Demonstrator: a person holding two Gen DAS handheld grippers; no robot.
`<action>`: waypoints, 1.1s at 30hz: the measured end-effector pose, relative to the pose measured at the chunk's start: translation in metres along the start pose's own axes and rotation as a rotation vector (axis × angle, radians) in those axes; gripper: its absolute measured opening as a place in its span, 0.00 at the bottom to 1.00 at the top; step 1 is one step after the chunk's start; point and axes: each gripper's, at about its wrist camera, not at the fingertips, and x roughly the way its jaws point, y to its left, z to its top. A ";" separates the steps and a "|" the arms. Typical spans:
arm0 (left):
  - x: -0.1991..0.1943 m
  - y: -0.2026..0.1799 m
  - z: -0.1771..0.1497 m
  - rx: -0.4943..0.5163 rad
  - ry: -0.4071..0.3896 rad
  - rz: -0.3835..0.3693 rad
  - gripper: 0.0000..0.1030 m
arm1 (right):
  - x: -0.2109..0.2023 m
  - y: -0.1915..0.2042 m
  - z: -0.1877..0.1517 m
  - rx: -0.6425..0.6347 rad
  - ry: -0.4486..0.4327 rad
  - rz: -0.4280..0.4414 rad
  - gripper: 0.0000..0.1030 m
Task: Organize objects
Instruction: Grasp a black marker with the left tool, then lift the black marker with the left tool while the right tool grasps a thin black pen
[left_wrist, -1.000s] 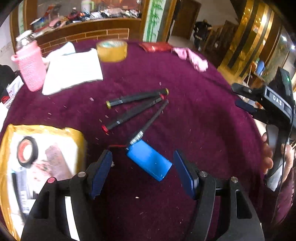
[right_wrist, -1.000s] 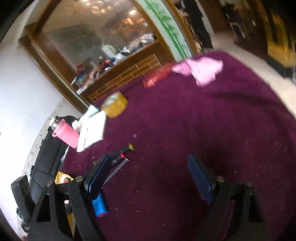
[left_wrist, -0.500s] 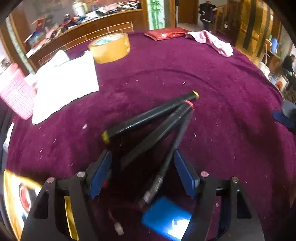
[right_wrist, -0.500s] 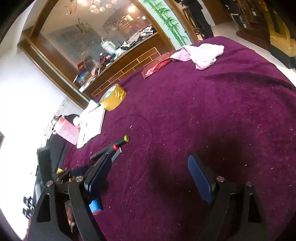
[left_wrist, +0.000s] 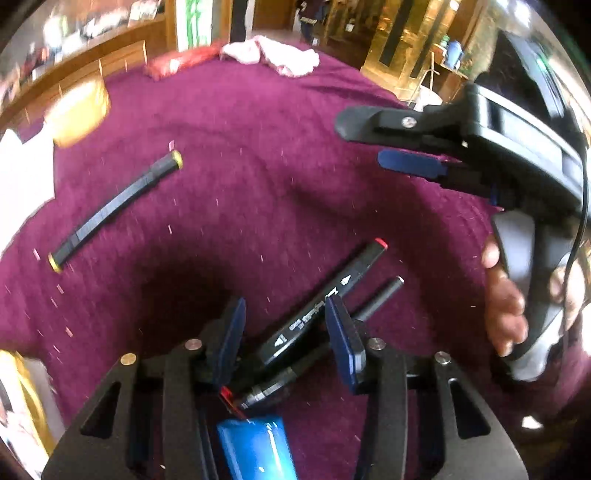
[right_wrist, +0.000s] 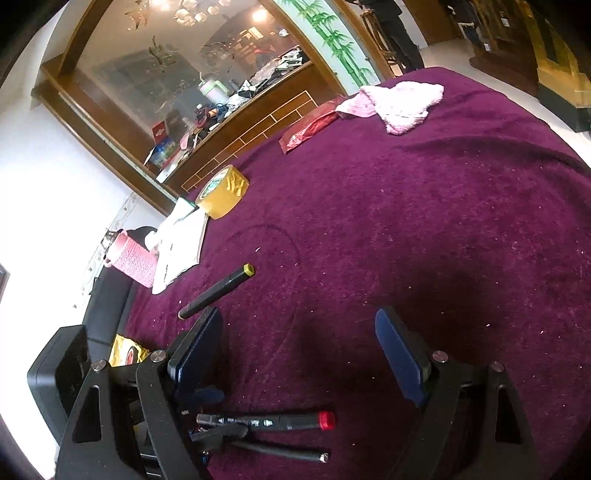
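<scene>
My left gripper (left_wrist: 286, 328) is shut on a black marker with red caps (left_wrist: 325, 306) and holds it above the purple cloth; a thin black pen (left_wrist: 373, 301) lies against it between the pads. The same marker (right_wrist: 273, 421) and pen (right_wrist: 280, 450) show low in the right wrist view. A black marker with yellow caps (left_wrist: 114, 210) lies apart on the cloth, also in the right wrist view (right_wrist: 218, 291). A blue battery pack (left_wrist: 255, 446) sits under my left gripper. My right gripper (right_wrist: 299, 354) is open and empty above the cloth, and shows at the right in the left wrist view (left_wrist: 399, 140).
A yellow tape roll (right_wrist: 221, 192), white papers (right_wrist: 181, 247) and a pink sleeved bottle (right_wrist: 133, 258) stand at the far left. A red packet (right_wrist: 310, 129) and pink cloth (right_wrist: 399, 103) lie at the far edge. A yellow bag (right_wrist: 127, 354) lies left.
My left gripper has closed on the red-capped marker and lifted it with the thin pen, away from the yellow-capped marker. My right gripper has moved in close beside the left.
</scene>
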 end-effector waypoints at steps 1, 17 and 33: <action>0.000 -0.004 0.000 0.026 -0.002 0.009 0.42 | -0.001 -0.002 0.000 0.007 -0.003 -0.005 0.78; 0.017 -0.040 0.007 0.157 -0.008 0.117 0.25 | -0.001 -0.002 -0.001 0.003 0.005 -0.023 0.78; -0.144 0.022 -0.047 -0.213 -0.389 -0.097 0.12 | 0.008 0.069 -0.036 -0.395 0.189 -0.003 0.78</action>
